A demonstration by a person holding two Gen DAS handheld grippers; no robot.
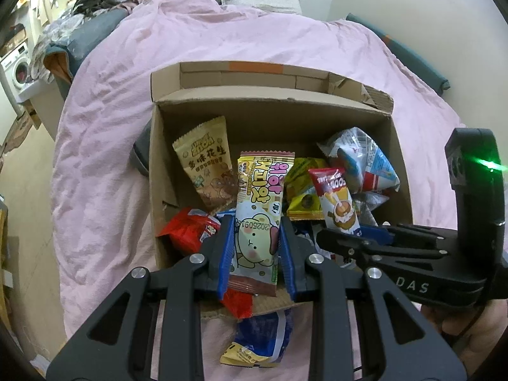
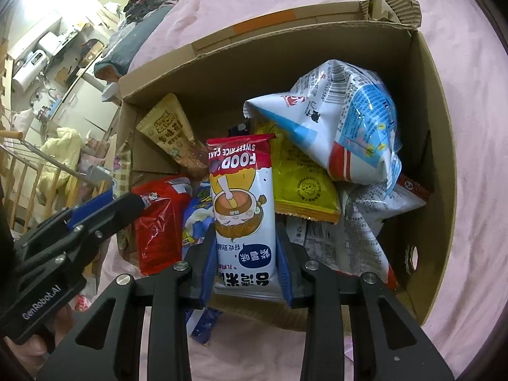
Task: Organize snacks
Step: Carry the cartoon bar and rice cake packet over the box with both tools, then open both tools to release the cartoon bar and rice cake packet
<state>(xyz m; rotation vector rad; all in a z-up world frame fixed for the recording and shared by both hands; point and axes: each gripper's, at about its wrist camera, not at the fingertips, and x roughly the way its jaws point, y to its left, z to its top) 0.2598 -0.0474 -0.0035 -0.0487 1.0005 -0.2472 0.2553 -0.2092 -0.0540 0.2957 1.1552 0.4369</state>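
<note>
Glossy plastic snack wrappers (image 2: 346, 120) are gleaming inside the matt brown corrugated cardboard box (image 2: 435, 165), lying on crumpled pink cloth bedding (image 1: 104, 171).

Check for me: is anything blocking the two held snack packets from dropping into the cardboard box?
Nothing visible does. The left gripper holds the pastel packet and the right gripper the rice cake packet over the open cardboard box; only loose snacks lie below.

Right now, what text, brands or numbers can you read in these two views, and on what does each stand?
"2025091": pale snack bar clamped in the left tool.
"FOOD" and "SWEET RICE CAKE": rice cake packet clamped in the right tool.
"DAS": right tool's body, left wrist view.
"GenRobot.AI": left tool's body.
Korean and Chinese print on the held packets and the tan packet is left unquoted; fine print on the white bag: too small.
</note>
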